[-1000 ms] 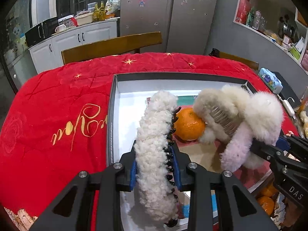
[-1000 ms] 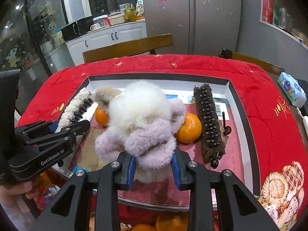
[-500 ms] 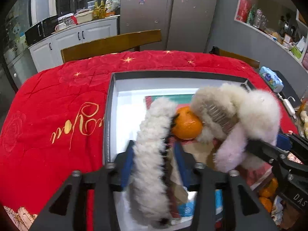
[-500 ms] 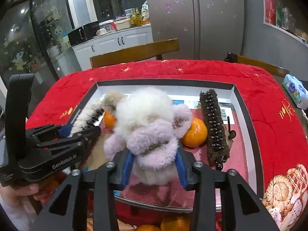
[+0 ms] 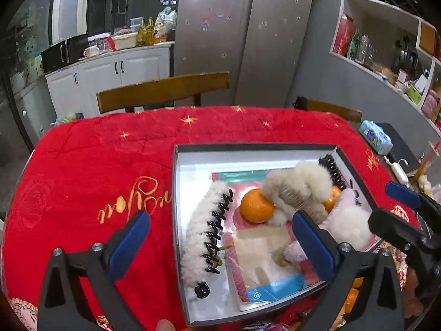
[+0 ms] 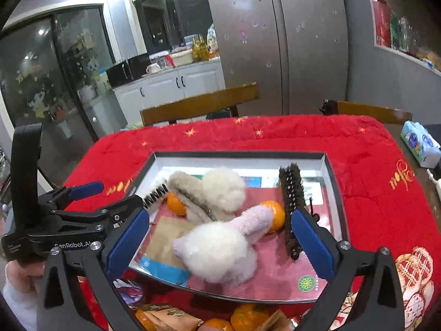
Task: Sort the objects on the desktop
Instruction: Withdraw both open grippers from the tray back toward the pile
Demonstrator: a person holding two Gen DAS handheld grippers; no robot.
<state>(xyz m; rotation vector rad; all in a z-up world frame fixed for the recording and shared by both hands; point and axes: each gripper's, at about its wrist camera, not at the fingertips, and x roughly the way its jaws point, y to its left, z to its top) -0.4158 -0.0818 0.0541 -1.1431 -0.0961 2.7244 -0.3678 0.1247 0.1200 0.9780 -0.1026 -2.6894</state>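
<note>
Left hand-held gripper: its jaws are opening wide with nothing pressed between the blue pads; the white fluffy hair claw is lying below them, free, in the tray.
Right hand-held gripper: its jaws are likewise opening; the pale pink-and-white plush clip is sitting under the gap, untouched by either pad.
Tray: a shallow dark-rimmed box lid is resting on the red cloth covering the counter, and is holding everything sorted so far.
White fluffy hair claw, placing: it is lying along the tray's left wall, black teeth facing inward.
Plush clip, placing: it is leaning toward the near edge, its pink arm reaching to an orange.
Other contents: a cream fur clip is resting against a second orange; a brown hair claw is lying along the right side.
Handling, claws: they are looking light, with a stiff plastic spine under soft fur; gripping across the middle of the spine seems safest, since the teeth may snag.
Handling, plush clip: it is looking squashy and light, so the pads are needing to close on its firm core, not the loose fur.
Handling, oranges: they are round and prone to rolling when nudged.
</note>
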